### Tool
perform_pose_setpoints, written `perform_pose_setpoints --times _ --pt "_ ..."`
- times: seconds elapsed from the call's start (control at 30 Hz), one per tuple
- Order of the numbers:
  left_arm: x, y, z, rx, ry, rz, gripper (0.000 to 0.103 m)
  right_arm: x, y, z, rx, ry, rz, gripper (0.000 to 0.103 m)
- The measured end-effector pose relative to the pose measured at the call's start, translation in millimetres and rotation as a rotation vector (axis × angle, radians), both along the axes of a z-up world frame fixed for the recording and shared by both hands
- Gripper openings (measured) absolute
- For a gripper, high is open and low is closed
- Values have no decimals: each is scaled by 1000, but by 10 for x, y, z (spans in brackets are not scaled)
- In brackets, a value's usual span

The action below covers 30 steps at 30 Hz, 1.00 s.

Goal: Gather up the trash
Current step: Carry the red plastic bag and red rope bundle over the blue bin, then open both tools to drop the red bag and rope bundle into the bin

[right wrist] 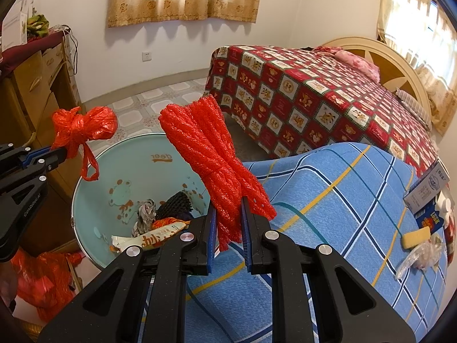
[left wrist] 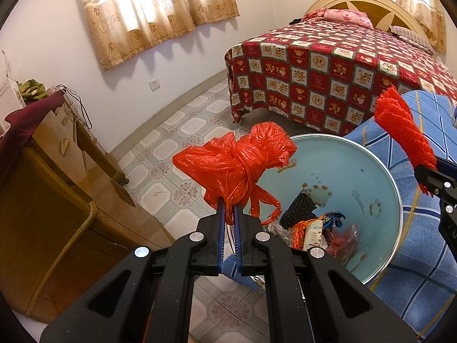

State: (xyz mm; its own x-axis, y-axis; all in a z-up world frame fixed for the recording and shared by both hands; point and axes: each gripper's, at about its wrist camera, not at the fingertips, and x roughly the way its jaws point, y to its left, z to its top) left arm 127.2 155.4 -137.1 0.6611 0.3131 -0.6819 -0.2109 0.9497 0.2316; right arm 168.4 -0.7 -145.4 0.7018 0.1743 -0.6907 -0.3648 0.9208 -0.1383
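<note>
Knotted bag: your left claw (left wrist: 228,214) is clamped on a knotted red plastic bag (left wrist: 240,160), which stands above the fingertips with a loose loop hanging down; it sits over the near rim of the bin.
Foam netting: your right claw (right wrist: 228,214) pinches a folded bundle of red foam netting (right wrist: 205,148), the bundle leaning up and to the left, just beside the bin's right rim.
Bin: the pale blue trash bin (right wrist: 85,200), printed with a cartoon bear and the word "deer", lies open below both claws, between the wooden cabinet and the blue surface.
Inside the bin: you can see a snack wrapper (right wrist: 148,238), a dark foam net sleeve (right wrist: 174,203), grey crumpled material and other wrappers piled at the bottom.
Blue plaid cover: a surface draped in blue plaid cloth (right wrist: 328,200) touches the bin's right side; what lies under the cloth cannot be told.
On the cover: at your right a small carton (right wrist: 427,188), a yellow sponge-like block (right wrist: 415,237) and a crumpled clear plastic bag (right wrist: 420,257) rest near the far edge.
Floor: more red plastic (right wrist: 42,280) lies on the floor, left of the bin.
Cabinet: a wooden cabinet (left wrist: 57,200) stands at your left against the wall.
Bed: a bed with a red teddy-bear patterned spread (left wrist: 328,74) fills the background beyond the bin.
</note>
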Motion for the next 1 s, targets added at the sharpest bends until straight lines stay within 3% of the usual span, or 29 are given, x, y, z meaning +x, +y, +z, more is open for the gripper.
perform_pose_setpoints --times 0.4,0.5,0.57,0.7,0.83,1.0 --pt "20 -94 4 -30 -5 -17 9 -14 148 -38 4 7 42 19" --pt "17 -105 10 -41 -10 -25 25 -7 122 -57 13 8 47 37" --pt "12 -119 4 -43 -11 -30 45 -7 123 -71 16 11 48 39" --pt "12 -153 -22 -44 -6 -37 48 -12 113 -85 24 19 45 42" --pt "1 -182 -48 -40 -4 -44 65 -22 91 -85 28 15 42 50" --pt "-12 -198 -50 -40 -1 -46 71 -53 35 -87 37 13 33 52"
